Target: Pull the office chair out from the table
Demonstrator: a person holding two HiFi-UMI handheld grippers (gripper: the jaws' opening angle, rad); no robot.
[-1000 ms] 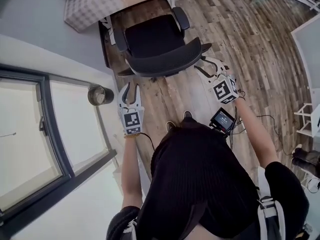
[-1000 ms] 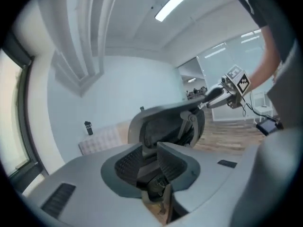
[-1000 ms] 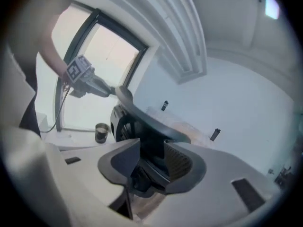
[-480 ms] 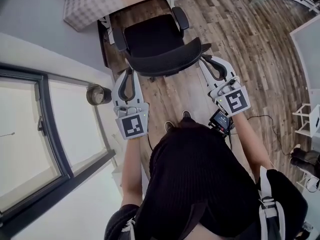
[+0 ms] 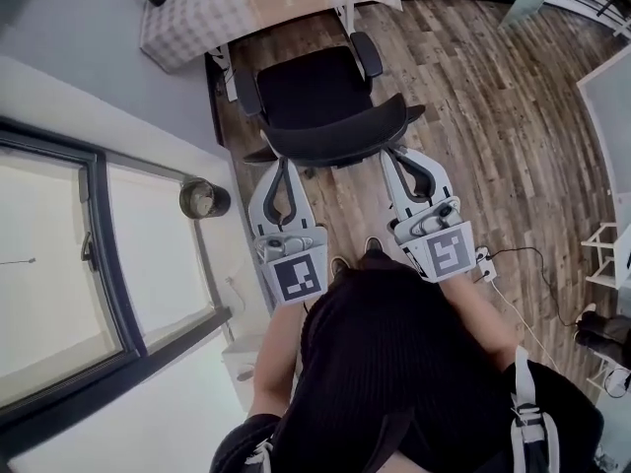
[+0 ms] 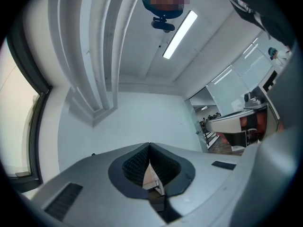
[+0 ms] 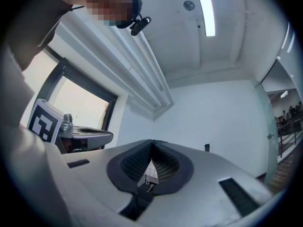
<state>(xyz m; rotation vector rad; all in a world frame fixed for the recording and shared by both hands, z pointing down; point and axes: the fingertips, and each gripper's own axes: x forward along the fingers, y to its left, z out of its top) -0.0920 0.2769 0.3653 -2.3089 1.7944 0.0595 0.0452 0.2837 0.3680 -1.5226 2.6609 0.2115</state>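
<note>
The wood floor (image 5: 483, 106) is carrying the desk (image 5: 197, 13) at the top of the head view. The office chair (image 5: 330, 101) is standing just before it, seat toward the desk. The left gripper (image 5: 284, 163) and right gripper (image 5: 392, 156) are pointing at the backrest from close behind. Both have jaws pressing together after just closing, with nothing between them.

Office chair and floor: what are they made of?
The office chair looks like matte black fabric, perhaps mesh, on its seat and back: dull, no shine. The floor looks like wood planks, maybe laminate: brown grain and long seams show.
</note>
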